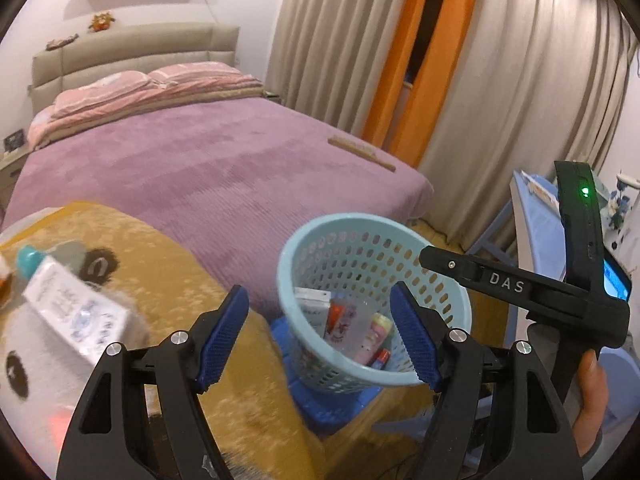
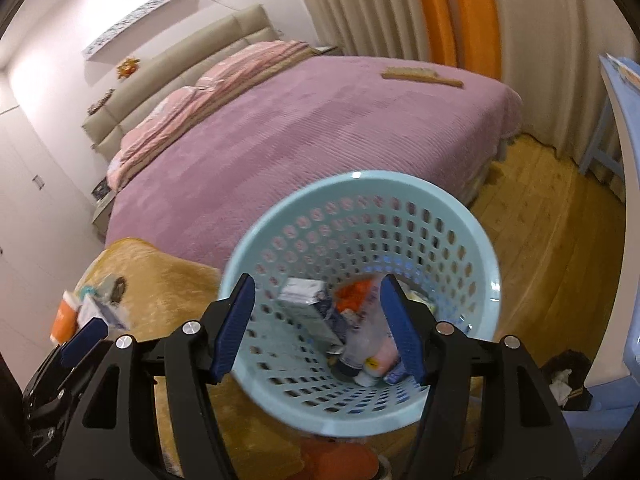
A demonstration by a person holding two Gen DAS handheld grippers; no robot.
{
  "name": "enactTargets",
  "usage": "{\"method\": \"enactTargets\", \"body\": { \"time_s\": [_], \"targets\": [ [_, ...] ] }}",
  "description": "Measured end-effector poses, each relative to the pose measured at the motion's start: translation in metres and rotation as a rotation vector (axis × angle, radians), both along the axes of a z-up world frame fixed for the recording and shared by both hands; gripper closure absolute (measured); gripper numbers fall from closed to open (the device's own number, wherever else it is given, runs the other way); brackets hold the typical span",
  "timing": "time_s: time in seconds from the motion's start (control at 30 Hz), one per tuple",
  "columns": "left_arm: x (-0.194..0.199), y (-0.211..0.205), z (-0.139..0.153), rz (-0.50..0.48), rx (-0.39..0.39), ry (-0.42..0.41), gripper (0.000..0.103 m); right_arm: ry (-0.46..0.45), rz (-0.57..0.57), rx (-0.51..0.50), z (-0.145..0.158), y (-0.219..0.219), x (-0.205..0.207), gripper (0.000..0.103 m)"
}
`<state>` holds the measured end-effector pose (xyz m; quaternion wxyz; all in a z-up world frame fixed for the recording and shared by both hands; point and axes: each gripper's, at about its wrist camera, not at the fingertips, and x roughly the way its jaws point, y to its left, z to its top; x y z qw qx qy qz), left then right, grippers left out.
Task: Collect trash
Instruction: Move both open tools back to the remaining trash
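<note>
A light blue perforated basket (image 1: 348, 218) stands on a blue stool and holds a white box (image 2: 308, 304), tubes (image 2: 360, 344) and other small trash. My left gripper (image 1: 320, 340) is open with nothing between its blue pads, just short of the basket's near rim. My right gripper (image 2: 318, 328) is open and empty, right above the basket (image 2: 360, 178); in the left wrist view it (image 1: 444, 266) reaches in from the right over the rim. To the left, a white box (image 1: 76, 316) and a teal-capped bottle (image 1: 30, 260) lie on a yellow plush surface (image 1: 168, 248).
A bed with a purple cover (image 1: 200, 160) fills the background, with a wooden brush (image 1: 360, 152) near its corner. Beige curtains (image 1: 520, 100) and a blue chair (image 2: 616, 120) stand to the right over a wood floor (image 2: 560, 240). An orange item (image 2: 64, 316) lies beside my left gripper's fingers (image 2: 84, 338).
</note>
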<state>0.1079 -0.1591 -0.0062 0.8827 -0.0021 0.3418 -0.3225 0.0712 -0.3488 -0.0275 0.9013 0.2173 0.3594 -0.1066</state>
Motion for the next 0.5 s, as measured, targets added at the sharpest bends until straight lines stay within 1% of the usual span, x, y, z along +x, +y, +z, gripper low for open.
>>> {"method": "enactTargets", "body": {
  "time_s": [0.13, 0.23, 0.33, 0.5],
  "targets": [
    [-0.004, 0.026, 0.011, 0.030, -0.012, -0.026, 0.031, -0.035, 0.058, -0.011, 0.017, 0.029, 0.000, 0.042],
    [-0.006, 0.053, 0.019, 0.075, 0.000, -0.060, 0.031, -0.053, 0.112, -0.026, 0.027, 0.055, 0.005, 0.042],
    [-0.003, 0.079, 0.023, 0.117, -0.004, -0.062, 0.031, -0.063, 0.175, -0.044, 0.033, 0.084, 0.013, 0.041],
    [0.009, 0.137, 0.026, 0.229, -0.009, -0.066, 0.031, -0.081, 0.279, -0.062, 0.038, 0.130, 0.027, 0.041]
  ]
}}
